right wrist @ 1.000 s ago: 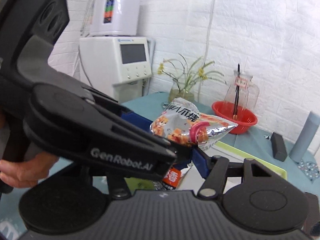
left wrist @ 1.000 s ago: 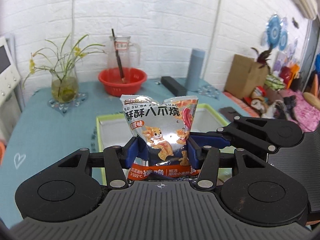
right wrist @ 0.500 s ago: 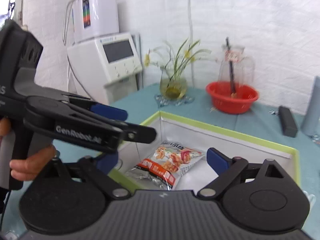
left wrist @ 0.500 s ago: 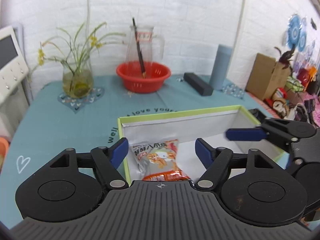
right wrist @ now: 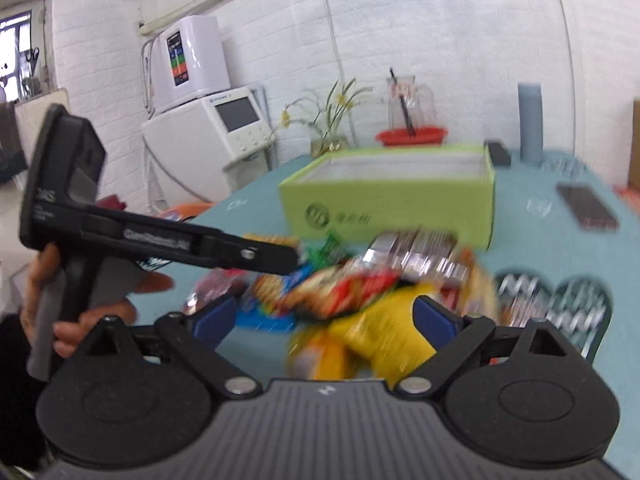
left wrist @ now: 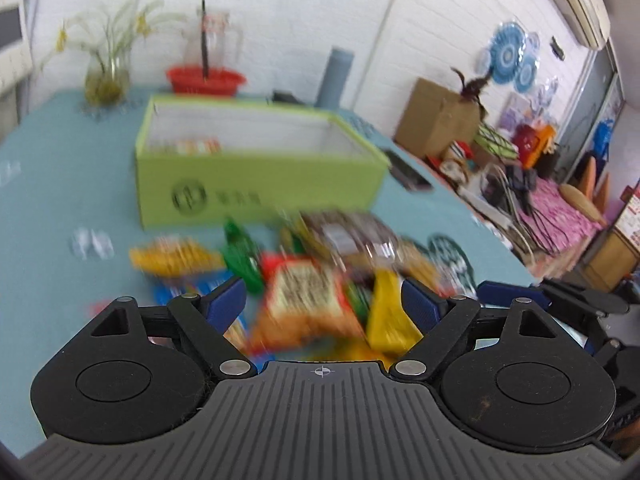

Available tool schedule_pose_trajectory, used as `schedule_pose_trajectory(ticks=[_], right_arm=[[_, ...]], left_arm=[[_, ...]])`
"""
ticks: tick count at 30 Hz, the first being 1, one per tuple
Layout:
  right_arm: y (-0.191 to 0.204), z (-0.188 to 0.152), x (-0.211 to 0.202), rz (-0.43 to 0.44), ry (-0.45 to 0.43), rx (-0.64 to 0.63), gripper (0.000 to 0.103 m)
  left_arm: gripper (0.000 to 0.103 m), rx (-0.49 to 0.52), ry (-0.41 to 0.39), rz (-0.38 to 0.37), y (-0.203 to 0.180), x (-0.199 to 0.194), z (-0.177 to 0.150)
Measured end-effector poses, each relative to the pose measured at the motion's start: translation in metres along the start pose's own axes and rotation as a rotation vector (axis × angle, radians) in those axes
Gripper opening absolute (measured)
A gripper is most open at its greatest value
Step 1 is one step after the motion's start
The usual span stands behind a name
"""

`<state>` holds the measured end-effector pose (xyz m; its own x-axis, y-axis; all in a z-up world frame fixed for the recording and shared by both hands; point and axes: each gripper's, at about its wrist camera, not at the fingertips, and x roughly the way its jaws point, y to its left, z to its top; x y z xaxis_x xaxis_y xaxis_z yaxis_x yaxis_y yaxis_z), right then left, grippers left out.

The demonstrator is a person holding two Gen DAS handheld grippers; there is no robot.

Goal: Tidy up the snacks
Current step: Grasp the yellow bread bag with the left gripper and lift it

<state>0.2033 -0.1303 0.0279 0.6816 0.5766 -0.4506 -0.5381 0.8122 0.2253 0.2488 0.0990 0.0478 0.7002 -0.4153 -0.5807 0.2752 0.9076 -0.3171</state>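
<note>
A green box [left wrist: 256, 184] stands open on the teal table, and the silver-orange snack packet [left wrist: 192, 146] lies inside at its left end. In front of the box is a blurred pile of snacks: an orange-red packet [left wrist: 308, 300], a yellow packet [left wrist: 388, 312] and a brown-silver one [left wrist: 348, 236]. My left gripper [left wrist: 322, 300] hovers over the pile, its jaws opening, nothing pressed between the pads. My right gripper [right wrist: 323, 318] is open above the yellow packet [right wrist: 384, 332], beside the left one. A hand [right wrist: 92, 312] holds the left gripper's grip.
Behind the box [right wrist: 384, 204] stand a red bowl [left wrist: 206, 78], a vase of flowers [left wrist: 106, 76] and a grey flask [left wrist: 340, 76]. A black phone [right wrist: 586, 208] and heart-shaped coasters [right wrist: 560, 308] lie to the right. A white machine [right wrist: 208, 136] stands off the table's left.
Both grippers let go of the silver-orange packet, which now lies in the green box. Both then pulled back from the box to above the snack pile, with their jaws wide.
</note>
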Motion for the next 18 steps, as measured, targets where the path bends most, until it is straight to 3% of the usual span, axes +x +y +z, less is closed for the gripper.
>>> schedule_pose_trajectory(ticks=[3,6,11,18], right_arm=[[0.01,-0.02,0.007,0.05,0.052,0.022,0.094],[0.018,-0.029,0.027,0.024,0.089,-0.031,0.094],[0.02,-0.038,0.056,-0.039,0.147,-0.098,0.094],[0.035,-0.039,0.066,-0.007,0.169,-0.111,0.094]], left_arm=[[0.071,-0.085,0.068,-0.047,-0.003,0.006,-0.029],[0.066,-0.142,0.121,-0.053,-0.002,0.017,-0.038],[0.063,-0.161,0.142,-0.049,-0.004,0.031,-0.036],[0.045,-0.174,0.154,-0.056,0.006,0.031,-0.047]])
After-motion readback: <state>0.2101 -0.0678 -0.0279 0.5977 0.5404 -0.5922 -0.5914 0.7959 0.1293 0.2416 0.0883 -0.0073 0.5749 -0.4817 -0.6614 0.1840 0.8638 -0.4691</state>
